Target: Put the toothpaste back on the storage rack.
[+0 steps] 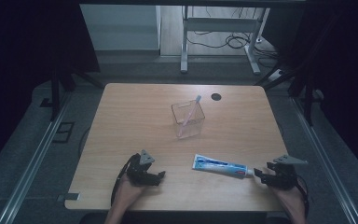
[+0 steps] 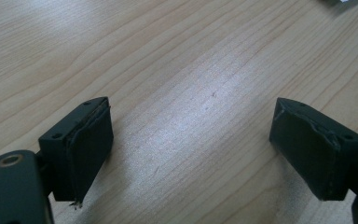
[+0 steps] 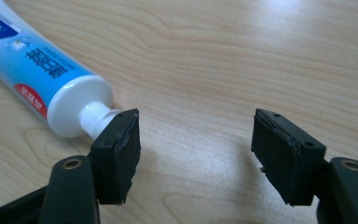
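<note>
While the blue-and-white plastic toothpaste tube (image 1: 221, 165) lies flat near the front right of my pale wooden table (image 1: 135, 112), its white cap (image 3: 98, 119) points toward my right gripper (image 1: 262, 175). Seen along that gripper (image 3: 193, 144), the cap end sits just against the outer side of one black jaw, not between the two; the jaws stand apart over bare wood and clamp nothing. Whether the cap actually touches the jaw I cannot tell. The tube's flat crimped end points back toward the middle of the table. Beyond it, toward the far side, stands a clear square plastic cup (image 1: 188, 120) with a slim pink-and-blue toothbrush (image 1: 189, 113) leaning inside it, head up. A small round black grommet hole (image 1: 216, 96) sits in the tabletop near the far edge, to the right of the cup. My left gripper (image 1: 160, 176) rests at the front left, well apart from the tube, and its jaws (image 2: 191, 140) are wide apart with only wood grain between them.
</note>
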Demonstrator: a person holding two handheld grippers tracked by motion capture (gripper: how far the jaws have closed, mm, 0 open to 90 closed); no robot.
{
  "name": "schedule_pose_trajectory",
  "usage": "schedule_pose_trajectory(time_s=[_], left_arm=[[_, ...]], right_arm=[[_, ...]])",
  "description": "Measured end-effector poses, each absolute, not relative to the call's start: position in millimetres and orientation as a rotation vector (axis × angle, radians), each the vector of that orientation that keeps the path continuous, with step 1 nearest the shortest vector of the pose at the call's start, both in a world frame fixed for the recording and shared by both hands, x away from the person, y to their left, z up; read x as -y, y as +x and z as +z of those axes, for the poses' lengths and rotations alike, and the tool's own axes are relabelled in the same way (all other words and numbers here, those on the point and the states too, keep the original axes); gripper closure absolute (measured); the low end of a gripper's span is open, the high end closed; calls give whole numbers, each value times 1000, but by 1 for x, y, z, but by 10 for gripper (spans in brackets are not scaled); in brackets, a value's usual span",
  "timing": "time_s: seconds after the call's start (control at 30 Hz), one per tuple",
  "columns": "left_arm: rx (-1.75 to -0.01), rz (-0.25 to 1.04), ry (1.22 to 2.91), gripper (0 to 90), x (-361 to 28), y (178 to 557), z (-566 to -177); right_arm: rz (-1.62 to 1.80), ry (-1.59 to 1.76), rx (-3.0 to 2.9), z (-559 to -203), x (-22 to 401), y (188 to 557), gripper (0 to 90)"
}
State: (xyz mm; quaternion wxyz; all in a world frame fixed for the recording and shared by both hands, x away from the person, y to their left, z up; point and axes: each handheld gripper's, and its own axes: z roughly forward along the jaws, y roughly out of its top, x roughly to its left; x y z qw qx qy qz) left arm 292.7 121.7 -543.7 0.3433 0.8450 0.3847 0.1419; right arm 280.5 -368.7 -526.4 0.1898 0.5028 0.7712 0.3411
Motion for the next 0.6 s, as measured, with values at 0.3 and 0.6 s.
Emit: schedule_pose_trajectory(time_s=[0.3,0.6], left_arm=[[-1002,371,2200,135,-122,293,-543],[-1010,372,2191,135,-121,293,-544]], right_arm=[[942,1368,-2222,-511,368,281,579],[987,1272,-2320,-498,355,292,829]])
